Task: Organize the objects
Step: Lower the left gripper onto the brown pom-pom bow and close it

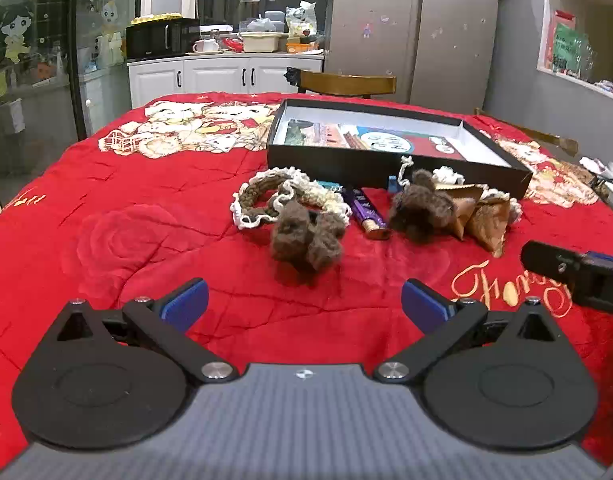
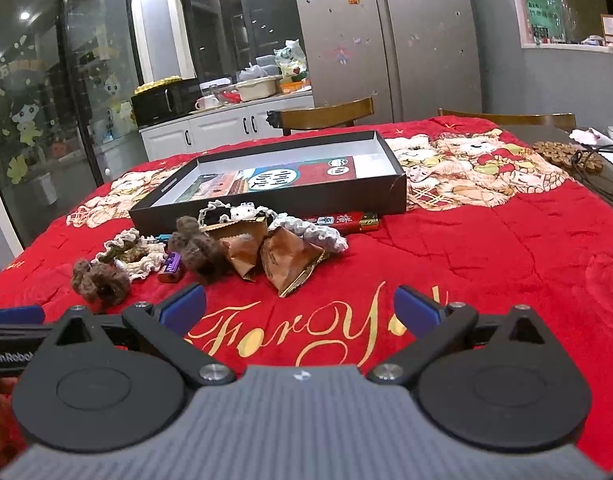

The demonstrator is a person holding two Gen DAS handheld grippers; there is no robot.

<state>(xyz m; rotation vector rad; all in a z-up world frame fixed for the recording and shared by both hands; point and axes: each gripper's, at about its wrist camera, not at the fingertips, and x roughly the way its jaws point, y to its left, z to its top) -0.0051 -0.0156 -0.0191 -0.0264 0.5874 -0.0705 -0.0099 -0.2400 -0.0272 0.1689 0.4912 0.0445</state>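
Observation:
A shallow black box (image 1: 346, 166) (image 2: 266, 210) with a white inside lies on the red cloth; a printed card lies in it. In front of it sits a small pile: a brown woolly scrunchie (image 1: 306, 240) (image 2: 100, 280), a cream crocheted band (image 1: 266, 196) (image 2: 134, 256), a purple lighter (image 1: 368, 214) (image 2: 171, 269), a second brown woolly piece (image 1: 420, 210) (image 2: 200, 250), brown paper wrappers (image 1: 486, 218) (image 2: 286, 260) and a white crocheted piece (image 2: 318, 234). My left gripper (image 1: 304, 306) is open just short of the scrunchie. My right gripper (image 2: 300, 310) is open before the wrappers, nothing between its fingers.
A red packet (image 2: 346, 220) lies against the box front. Wooden chairs (image 1: 346, 84) (image 2: 506, 120) stand at the far table edge. Wooden beads and cables (image 2: 570, 154) lie at the right edge. The right gripper's black body (image 1: 574, 276) shows at the left view's right side.

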